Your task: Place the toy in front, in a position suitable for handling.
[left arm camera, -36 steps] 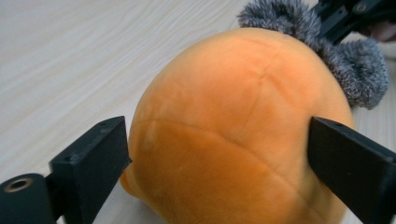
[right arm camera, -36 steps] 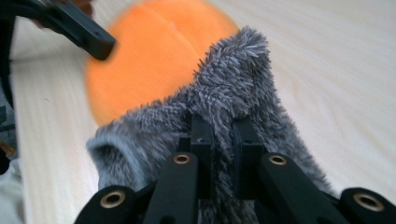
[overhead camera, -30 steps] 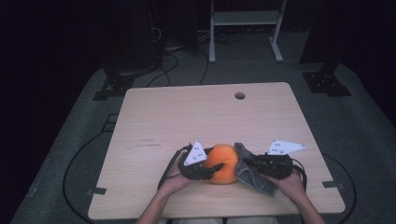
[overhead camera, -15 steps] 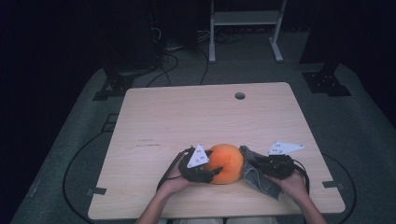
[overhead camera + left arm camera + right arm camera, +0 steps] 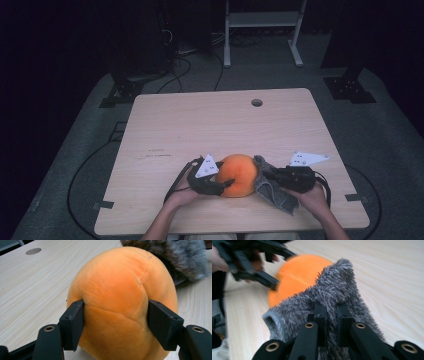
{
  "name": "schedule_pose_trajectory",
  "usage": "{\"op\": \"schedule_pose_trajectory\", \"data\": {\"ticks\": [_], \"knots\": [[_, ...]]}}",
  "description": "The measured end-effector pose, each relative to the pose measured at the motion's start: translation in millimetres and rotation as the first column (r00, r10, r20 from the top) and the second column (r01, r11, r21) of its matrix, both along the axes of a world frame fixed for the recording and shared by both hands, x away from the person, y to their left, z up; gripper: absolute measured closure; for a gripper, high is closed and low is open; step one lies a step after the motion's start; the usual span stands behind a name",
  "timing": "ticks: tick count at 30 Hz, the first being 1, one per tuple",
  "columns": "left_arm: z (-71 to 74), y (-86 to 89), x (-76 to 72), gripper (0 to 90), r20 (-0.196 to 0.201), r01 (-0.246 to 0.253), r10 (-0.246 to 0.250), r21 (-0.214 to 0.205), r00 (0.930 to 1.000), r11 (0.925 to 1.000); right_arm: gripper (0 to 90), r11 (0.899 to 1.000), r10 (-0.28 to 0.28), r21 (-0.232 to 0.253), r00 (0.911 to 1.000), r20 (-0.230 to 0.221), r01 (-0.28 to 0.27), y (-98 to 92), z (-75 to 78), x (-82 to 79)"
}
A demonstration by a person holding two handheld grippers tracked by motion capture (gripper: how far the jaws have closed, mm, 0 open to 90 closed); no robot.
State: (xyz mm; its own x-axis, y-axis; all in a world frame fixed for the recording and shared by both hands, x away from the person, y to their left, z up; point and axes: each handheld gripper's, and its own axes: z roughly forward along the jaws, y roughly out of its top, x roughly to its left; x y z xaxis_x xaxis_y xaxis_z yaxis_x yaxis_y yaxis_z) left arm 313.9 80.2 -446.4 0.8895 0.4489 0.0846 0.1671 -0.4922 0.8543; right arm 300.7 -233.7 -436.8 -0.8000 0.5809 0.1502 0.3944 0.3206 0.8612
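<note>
**Orange plush gripped on one side, grey fur pinched on the other**

The orange plush ball (image 5: 238,175) sat low and centre in the high view, on the near part of the wooden table (image 5: 210,125). The left gripper (image 5: 115,320) straddled it: its jaws had just been opening, yet both pads were dug into the soft sides of the ball. The right gripper (image 5: 331,315) was clenched tight on a piece of grey furry fabric (image 5: 337,295), which lay against the ball's right side and trailed toward the lower right of the high view.
</note>
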Motion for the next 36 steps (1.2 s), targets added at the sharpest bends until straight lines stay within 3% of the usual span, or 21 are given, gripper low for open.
{"op": "schedule_pose_trajectory", "data": {"ticks": [3,4,6,7,8,10,12,13,14,15,17,18,21,23,26,28,29,31,33,34,36], "knots": [[0.0,0.2,0.2,32.4,-0.002,0.0,0.0,-0.006,1.0,1.0,81.1,0.994,-0.03,-0.11,0.9992,-0.026,0.027,2.2,-12.0,5.8],[0.1,-0.4,0.2,31.9,0.0,-0.004,0.004,-0.006,1.0,1.0,81.1,0.991,-0.048,-0.125,0.9977,-0.047,0.042,-0.3,-15.2,8.3],[0.4,-2.3,-1.0,31.5,0.011,0.001,-0.001,-0.006,0.9999,1.0,81.1,0.996,-0.051,-0.075,0.9982,-0.032,0.048,-2.7,-7.8,5.3],[0.8,-4.0,-2.0,32.1,0.02,0.005,-0.005,-0.001,0.9998,1.0,81.1,1.0,-0.012,-0.003,0.9996,0.024,0.012,0.8,6.9,-1.8],[1.1,-5.9,-2.9,32.1,0.025,0.007,-0.007,0.0,0.9997,1.0,81.1,1.0,-0.012,-0.003,0.9996,0.024,0.012,0.8,6.9,-1.8],[3.5,-10.1,-6.1,32.3,0.043,0.021,-0.022,0.011,0.9988,0.9997,81.1,1.0,0.018,0.004,0.9971,0.074,-0.018,9.4,17.2,-7.0],[7.4,-8.3,-7.2,30.1,0.038,0.05,-0.049,-0.016,0.9981,0.9986,81.1,0.999,0.039,-0.036,0.9964,0.076,-0.036,16.3,14.6,-7.1],[9.6,-6.1,-6.0,26.0,0.024,0.049,-0.048,-0.039,0.9986,0.9981,81.1,0.997,0.038,-0.067,0.9969,0.069,-0.033,17.7,9.0,-6.3],[10.6,-4.4,-4.7,16.0,0.019,0.04,-0.039,-0.05,0.9991,0.998,81.2,0.999,0.026,-0.048,0.9985,0.048,-0.024,14.0,1.3,-4.2],[10.3,-2.4,-2.7,16.0,0.012,0.018,-0.017,-0.062,0.9998,0.9979,81.2,0.999,0.026,-0.048,0.9985,0.048,-0.024,14.0,1.3,-4.2],[5.3,-2.1,3.1,10.5,-0.05,-0.005,0.003,-0.039,0.9987,0.9992,81.2,0.998,0.002,-0.058,0.9991,0.043,0.0,9.0,3.0,-3.3],[3.3,-3.2,3.6,16.0,-0.061,0.007,-0.009,-0.028,0.9981,0.9996,81.2,0.998,-0.011,-0.058,0.9989,0.046,0.014,7.0,6.2,-3.6],[4.6,-7.5,-1.6,33.2,-0.007,-0.005,0.005,-0.017,1.0,0.9998,81.2,0.999,0.007,-0.04,0.9941,0.108,-0.003,12.8,20.8,-11.6],[11.3,-11.1,-5.9,39.1,0.023,0.003,-0.002,-0.039,0.9997,0.9992,81.2,0.999,0.04,-0.029,0.9887,0.145,-0.036,22.2,28.9,-16.8],[19.2,-15.2,-13.2,37.9,0.039,0.063,-0.062,-0.044,0.9973,0.997,81.2,0.992,0.067,-0.12,0.9841,0.165,-0.048,35.4,27.3,-19.9],[15.6,-12.4,-8.7,26.6,0.024,0.033,-0.032,-0.053,0.9992,0.998,81.2,0.992,0.056,-0.122,0.9882,0.143,-0.038,29.6,18.2,-17.2],[11.8,-12.5,-4.7,15.3,0.0,-0.001,0.001,-0.039,1.0,0.9992,81.2,0.994,0.043,-0.105,0.9912,0.125,-0.03,25.1,15.5,-16.0],[3.3,-12.3,3.2,8.2,-0.103,-0.025,0.019,-0.059,0.9945,0.9979,81.2,0.995,0.039,-0.096,0.9924,0.116,-0.028,21.0,15.2,-14.6],[1.3,-12.0,1.9,17.5,-0.113,-0.028,0.019,-0.081,0.9935,0.9964,81.2,0.993,0.036,-0.115,0.9914,0.126,-0.022,21.9,15.2,-14.9],[2.6,-12.4,-0.5,27.0,-0.091,-0.024,0.017,-0.084,0.9957,0.9962,81.2,0.993,0.031,-0.119,0.9916,0.126,-0.016,22.0,15.6,-14.1],[9.7,-15.2,-5.9,35.9,-0.033,-0.033,0.03,-0.071,0.999,0.9969,81.3,0.993,0.019,-0.117,0.9918,0.126,-0.005,20.5,19.2,-13.6]]}}
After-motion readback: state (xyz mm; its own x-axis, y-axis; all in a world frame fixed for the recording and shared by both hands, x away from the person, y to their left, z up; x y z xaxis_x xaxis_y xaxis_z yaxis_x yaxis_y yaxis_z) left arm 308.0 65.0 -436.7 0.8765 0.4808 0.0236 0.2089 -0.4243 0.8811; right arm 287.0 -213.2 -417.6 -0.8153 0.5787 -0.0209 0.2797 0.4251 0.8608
